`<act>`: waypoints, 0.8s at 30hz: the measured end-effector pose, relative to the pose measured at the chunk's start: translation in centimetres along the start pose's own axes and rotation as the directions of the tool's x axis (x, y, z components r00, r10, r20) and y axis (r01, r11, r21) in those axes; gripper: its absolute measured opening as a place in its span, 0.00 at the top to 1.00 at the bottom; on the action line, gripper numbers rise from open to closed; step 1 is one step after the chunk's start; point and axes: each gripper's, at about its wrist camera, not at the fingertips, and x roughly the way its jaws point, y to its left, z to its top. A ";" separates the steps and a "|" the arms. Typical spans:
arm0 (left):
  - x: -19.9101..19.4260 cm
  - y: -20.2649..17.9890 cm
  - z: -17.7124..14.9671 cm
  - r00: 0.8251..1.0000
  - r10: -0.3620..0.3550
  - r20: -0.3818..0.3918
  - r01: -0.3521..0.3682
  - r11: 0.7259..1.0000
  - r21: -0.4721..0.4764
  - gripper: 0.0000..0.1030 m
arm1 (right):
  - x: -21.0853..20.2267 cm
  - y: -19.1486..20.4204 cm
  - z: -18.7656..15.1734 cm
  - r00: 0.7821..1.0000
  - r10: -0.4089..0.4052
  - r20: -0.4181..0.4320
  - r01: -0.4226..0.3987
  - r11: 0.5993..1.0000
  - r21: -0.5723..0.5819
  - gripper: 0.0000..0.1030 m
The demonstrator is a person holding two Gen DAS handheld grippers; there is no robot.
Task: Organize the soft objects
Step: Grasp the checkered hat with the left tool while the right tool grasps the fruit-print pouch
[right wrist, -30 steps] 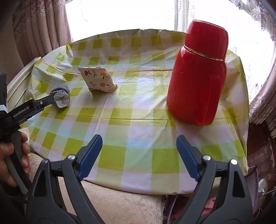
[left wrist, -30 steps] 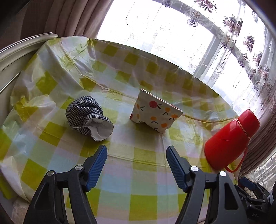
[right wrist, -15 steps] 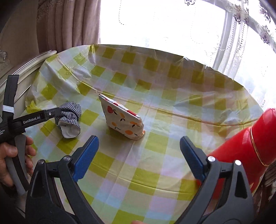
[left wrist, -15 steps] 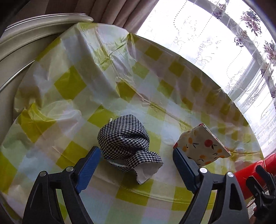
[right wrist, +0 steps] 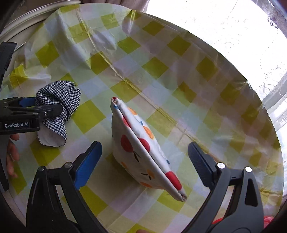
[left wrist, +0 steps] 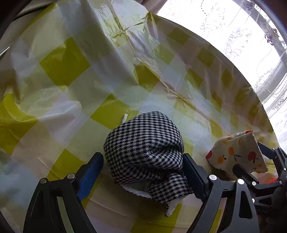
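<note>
A black-and-white houndstooth cloth bundle [left wrist: 145, 148] [right wrist: 61, 95] lies on the checked tablecloth [left wrist: 64, 64]. My left gripper [left wrist: 141, 161] [right wrist: 43, 105] straddles it, jaws open; the right finger rests against the cloth and a gap shows at the blue left pad [left wrist: 89, 172]. A white fruit-print pouch [right wrist: 141, 148] [left wrist: 238, 152] stands on its edge beside it. My right gripper [right wrist: 144, 148] [left wrist: 254, 159] is open around the pouch, with both pads well apart from it.
A sliver of the red flask [right wrist: 267, 219] shows at the lower right. A hand [right wrist: 10, 157] holds the left gripper's handle. A cream curved rim [right wrist: 35, 10] borders the table at the far left; a bright curtained window [right wrist: 233, 26] lies behind.
Both grippers moved in and down over the table. The left one came to straddle the houndstooth bundle; the right one swung left from the red flask to the pouch. Both jaws widened.
</note>
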 end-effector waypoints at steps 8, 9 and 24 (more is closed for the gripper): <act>0.7 -1.7 -0.2 1.000 0.012 0.012 -0.014 0.991 0.135 0.35 | 4.6 0.0 -1.3 0.994 0.065 -0.090 -0.063 0.998 0.025 0.30; 0.6 -1.7 -0.2 1.000 0.007 0.010 -0.008 0.990 0.141 0.41 | 4.4 0.1 -1.5 0.996 0.053 -0.071 -0.051 0.998 0.033 0.31; -1.8 -2.6 -1.7 0.997 -0.069 0.020 0.064 0.980 0.187 0.70 | -1.3 1.3 -6.5 0.999 0.052 -0.008 -0.046 0.946 0.322 0.42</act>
